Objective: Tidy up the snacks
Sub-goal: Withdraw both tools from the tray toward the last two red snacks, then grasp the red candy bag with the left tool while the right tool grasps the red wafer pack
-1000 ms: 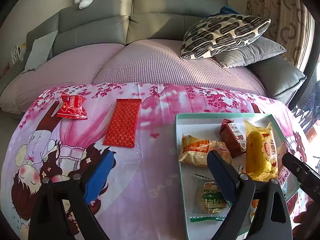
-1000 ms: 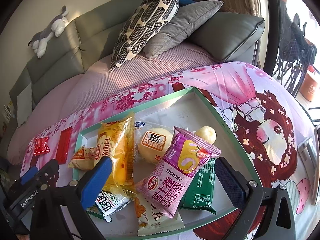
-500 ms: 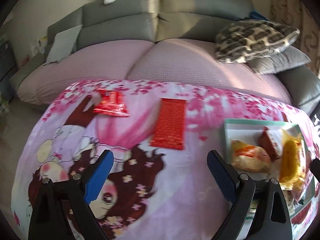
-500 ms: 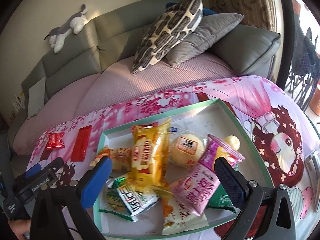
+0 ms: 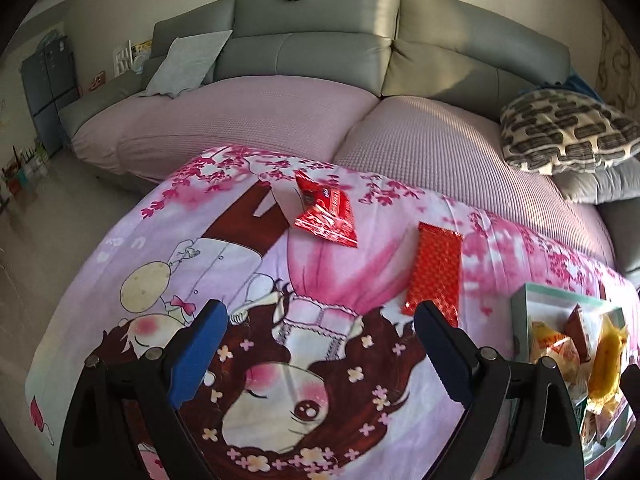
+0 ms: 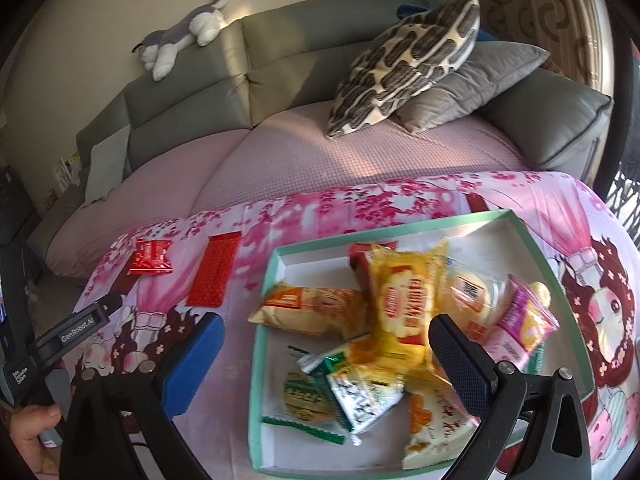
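Note:
A mint-green tray (image 6: 532, 240) (image 5: 520, 300) holds several snack packets, among them a yellow cake packet (image 6: 404, 300), an orange bun packet (image 6: 312, 308), a pink roll packet (image 6: 520, 328) and green-and-white sachets (image 6: 360, 392). Two red packets lie on the pink cartoon cloth left of the tray: a crinkled one (image 5: 326, 210) (image 6: 151, 257) and a long flat one (image 5: 436, 268) (image 6: 214, 274). My left gripper (image 5: 320, 356) hovers open over the cloth, with the flat red packet just beyond its right finger. My right gripper (image 6: 328, 364) stands open above the tray's left half, holding nothing.
A grey sofa (image 5: 320, 52) with a pink cover runs behind the table. Patterned and grey cushions (image 6: 408, 68) lie on its right side, a plush toy (image 6: 180, 36) on its back. A hand (image 6: 28, 432) grips the left tool at the lower left of the right wrist view.
The left gripper swung left, away from the tray, so the two red packets now sit ahead of it. The right gripper also shifted left over the tray. Both stayed open.

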`<state>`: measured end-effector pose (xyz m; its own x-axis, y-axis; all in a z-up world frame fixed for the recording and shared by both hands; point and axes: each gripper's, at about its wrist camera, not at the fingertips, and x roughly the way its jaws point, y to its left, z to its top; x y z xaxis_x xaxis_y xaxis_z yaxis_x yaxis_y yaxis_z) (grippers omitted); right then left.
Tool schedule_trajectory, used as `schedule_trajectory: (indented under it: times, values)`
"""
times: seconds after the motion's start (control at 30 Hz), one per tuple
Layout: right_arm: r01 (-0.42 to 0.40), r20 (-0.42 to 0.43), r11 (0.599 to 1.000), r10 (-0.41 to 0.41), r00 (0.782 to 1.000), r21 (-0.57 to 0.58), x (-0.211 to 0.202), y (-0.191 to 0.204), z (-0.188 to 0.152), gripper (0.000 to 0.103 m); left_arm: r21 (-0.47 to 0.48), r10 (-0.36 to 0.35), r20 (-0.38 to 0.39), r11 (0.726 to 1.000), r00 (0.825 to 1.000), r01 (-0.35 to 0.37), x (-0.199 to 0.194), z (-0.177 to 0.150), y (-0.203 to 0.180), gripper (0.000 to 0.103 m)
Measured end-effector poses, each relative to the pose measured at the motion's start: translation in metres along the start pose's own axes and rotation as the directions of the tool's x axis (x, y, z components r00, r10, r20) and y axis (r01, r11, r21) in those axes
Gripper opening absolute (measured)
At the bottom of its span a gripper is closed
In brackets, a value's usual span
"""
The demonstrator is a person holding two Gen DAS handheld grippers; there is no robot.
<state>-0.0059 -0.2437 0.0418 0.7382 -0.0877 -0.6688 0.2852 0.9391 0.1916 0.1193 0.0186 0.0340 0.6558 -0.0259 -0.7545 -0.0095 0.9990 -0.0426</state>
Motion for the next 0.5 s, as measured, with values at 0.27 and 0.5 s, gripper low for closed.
schedule_trajectory:
  times: [0.27, 0.5]
  values:
    - [-0.055, -0.002, 0.996, 0.056, 0.998, -0.067, 0.021, 0.061, 0.037, 0.103, 0.076, -0.028, -0.032, 0.997, 0.999, 0.03, 0.024, 0.037, 0.011, 0.095]
    - [-0.068, -0.101, 0.988, 0.055, 0.993, -0.135, 0.082, 0.121, 0.051, 0.103, 0.076, -0.097, -0.122, 0.991, 0.988, 0.106, 0.062, 0.073, 0.018, 0.095]
